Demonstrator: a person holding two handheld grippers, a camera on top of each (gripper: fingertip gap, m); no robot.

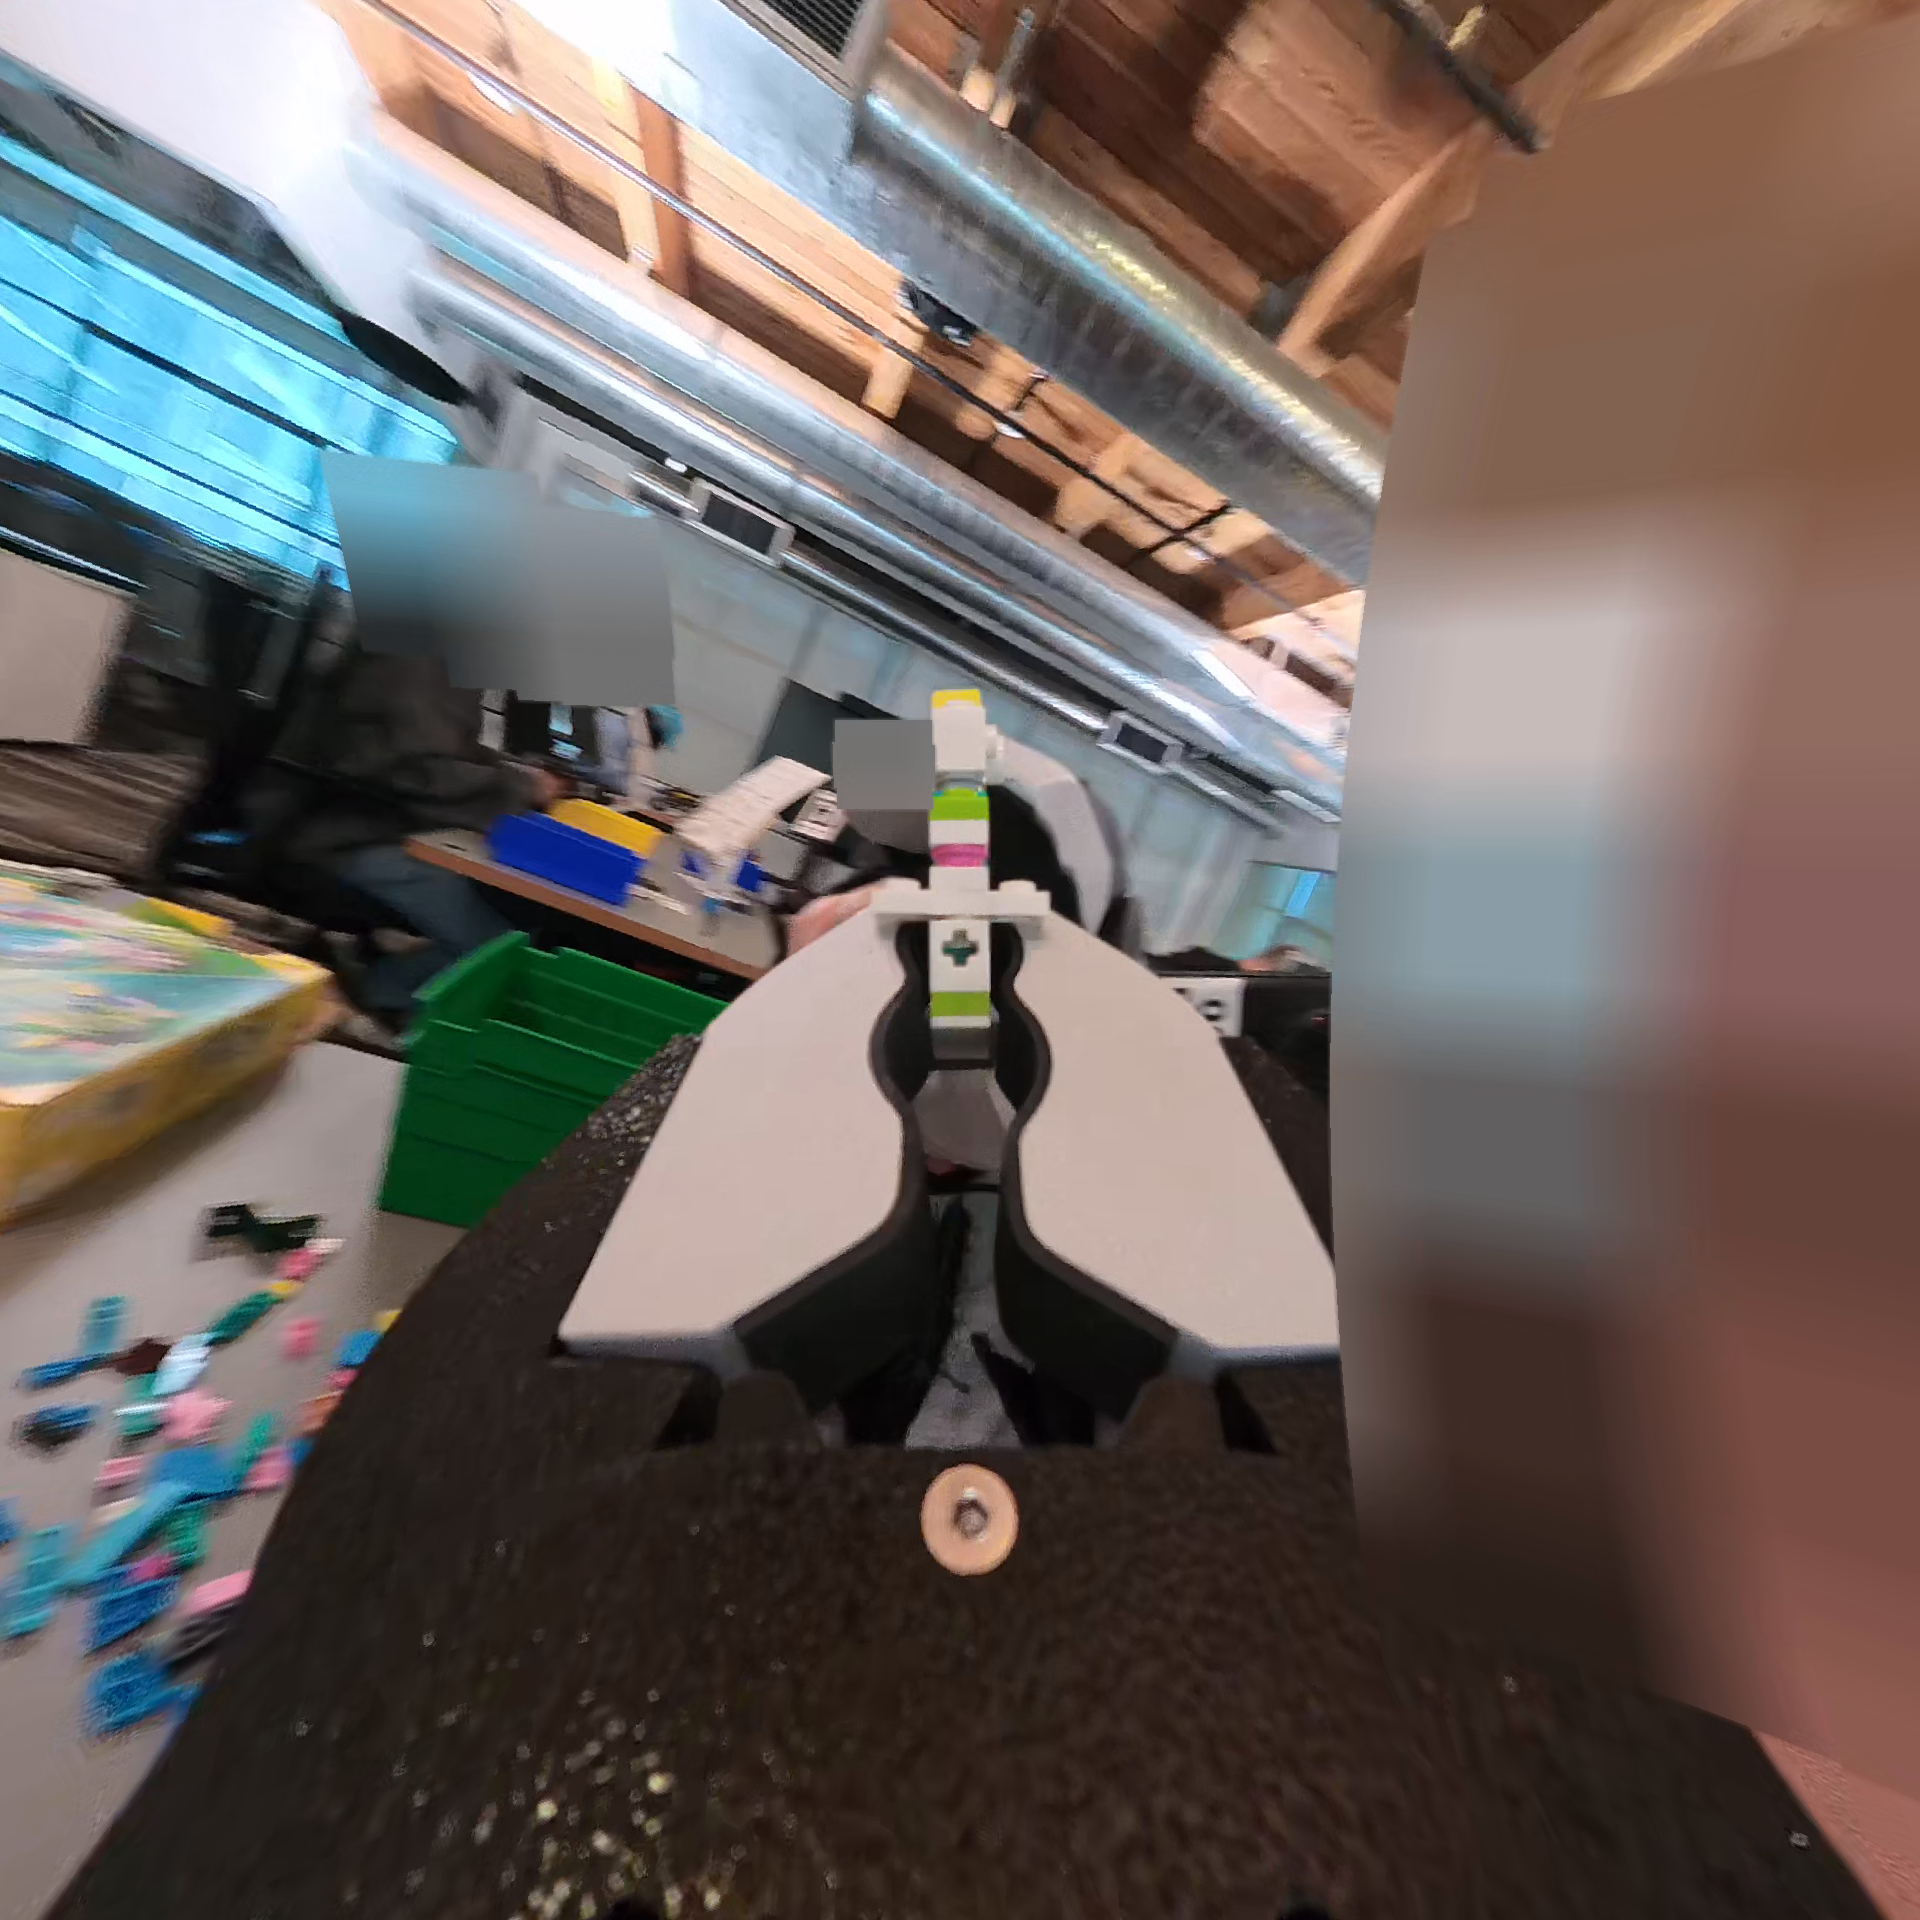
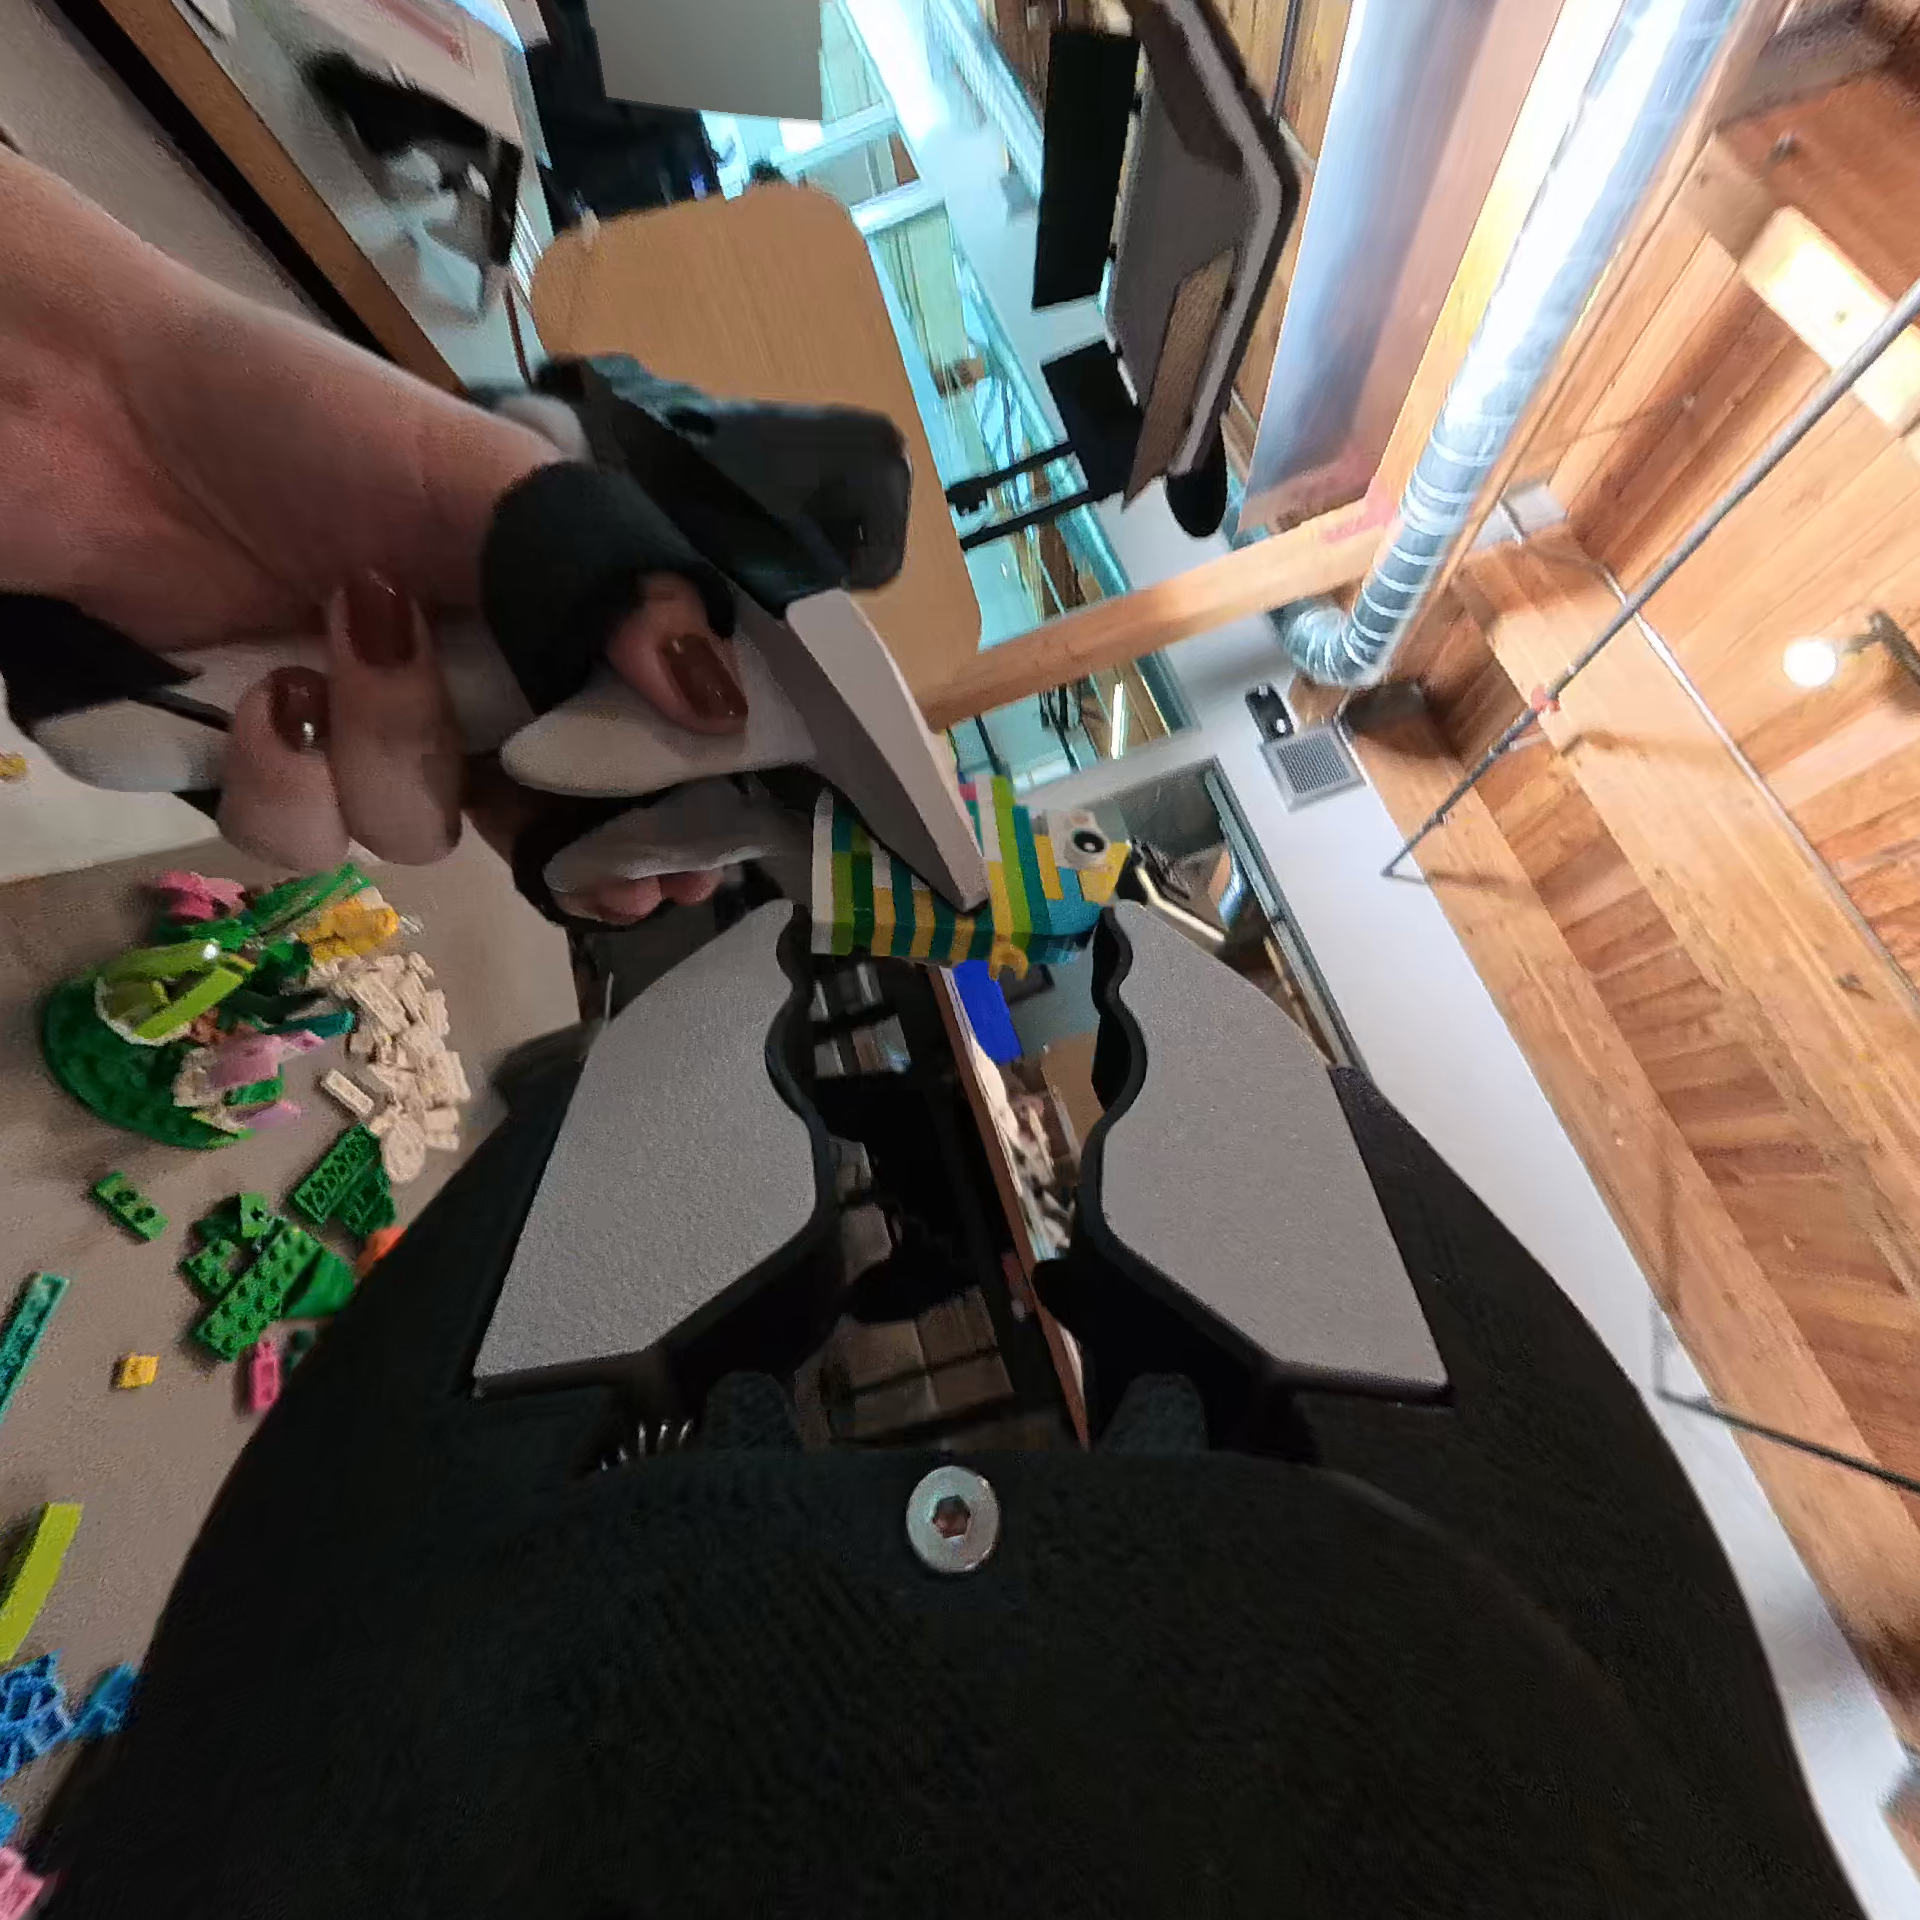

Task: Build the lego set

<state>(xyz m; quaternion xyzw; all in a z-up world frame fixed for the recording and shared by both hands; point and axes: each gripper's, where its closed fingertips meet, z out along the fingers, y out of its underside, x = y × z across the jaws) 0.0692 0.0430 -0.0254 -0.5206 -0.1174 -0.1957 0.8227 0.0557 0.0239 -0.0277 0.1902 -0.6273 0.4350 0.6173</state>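
- The left claw [image 1: 961, 997] was clamped on a small striped lego model [image 1: 961, 831], its 2 fingers nearly together around the model's lower bricks.
- The right wrist view showed this model [image 2: 935, 894] as a bird-like build in yellow, green, blue and white bands, with an eye and a yellow beak at its far end.
- The right claw [image 2: 951, 997] stood wide apart and held nothing; the model hung just beyond its fingertips, lifted well clear of the surface [image 2: 125, 1351].
- The step in hand looked like a mid-air assembly or hand-over: the model was being presented to the empty claw, with no loose brick yet picked.
- The next move probably called for the right claw either to close on the model's free end without knocking bricks loose, or to go down for a piece from the loose green bricks [image 2: 270, 1268] on the surface.
- In the right wrist view the model's long axis ran across the picture, beak end to the right; in the left wrist view it ran straight out along the fingers, away from the camera.
- Loose blue and pink pieces [image 1: 156, 1455] and a yellow box [image 1: 125, 1049] lay on the surface at the left.
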